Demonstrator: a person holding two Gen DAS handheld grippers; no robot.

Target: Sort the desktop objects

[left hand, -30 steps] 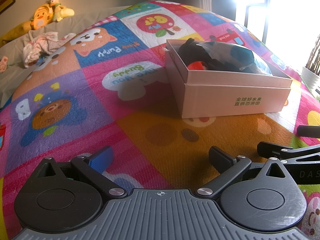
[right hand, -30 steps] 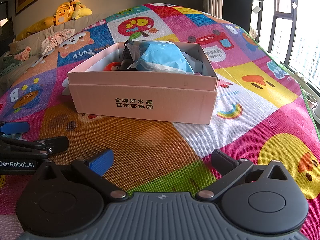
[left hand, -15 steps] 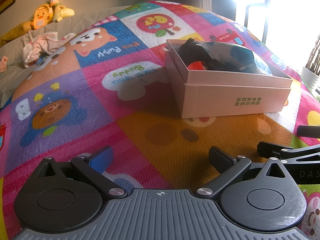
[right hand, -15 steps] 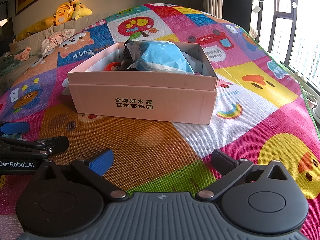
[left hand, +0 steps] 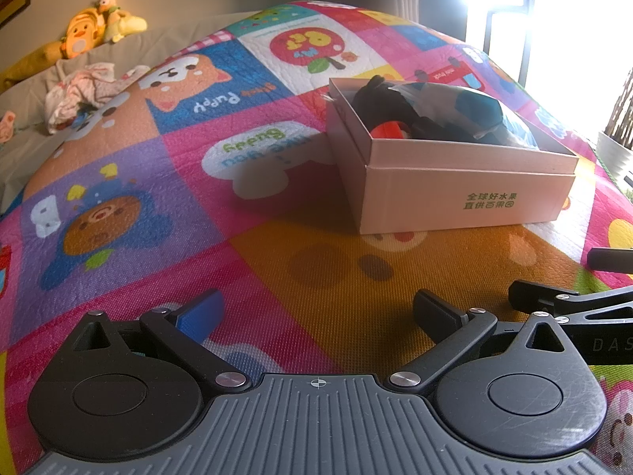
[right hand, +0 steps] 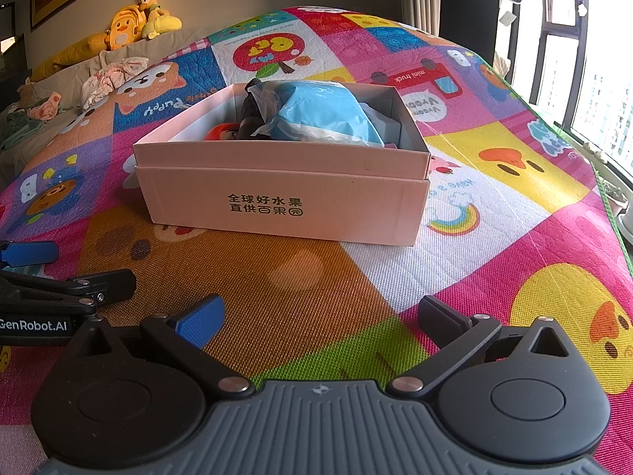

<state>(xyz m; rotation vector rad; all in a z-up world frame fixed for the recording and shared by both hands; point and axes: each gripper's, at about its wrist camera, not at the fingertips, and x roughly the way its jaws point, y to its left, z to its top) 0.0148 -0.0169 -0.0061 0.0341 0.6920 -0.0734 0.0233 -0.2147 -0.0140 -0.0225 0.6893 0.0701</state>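
Note:
A pale pink cardboard box (right hand: pixel 285 198) with printed Chinese characters stands on the colourful play mat (right hand: pixel 494 213). It holds a blue plastic packet (right hand: pixel 320 114), a black object (right hand: pixel 249 114) and a red object (right hand: pixel 219 132). The box also shows in the left wrist view (left hand: pixel 455 190), right of centre. My left gripper (left hand: pixel 316 312) is open and empty, low over the mat in front of the box. My right gripper (right hand: pixel 320 318) is open and empty, also in front of the box. The left gripper shows at the left edge of the right wrist view (right hand: pixel 59 273).
A grey sofa (right hand: pixel 59 75) with yellow plush toys (right hand: pixel 130 27) and crumpled clothes (right hand: pixel 110 79) lies beyond the mat's far left. Windows (right hand: pixel 585 59) run along the right side. The mat (left hand: pixel 138 213) spreads wide around the box.

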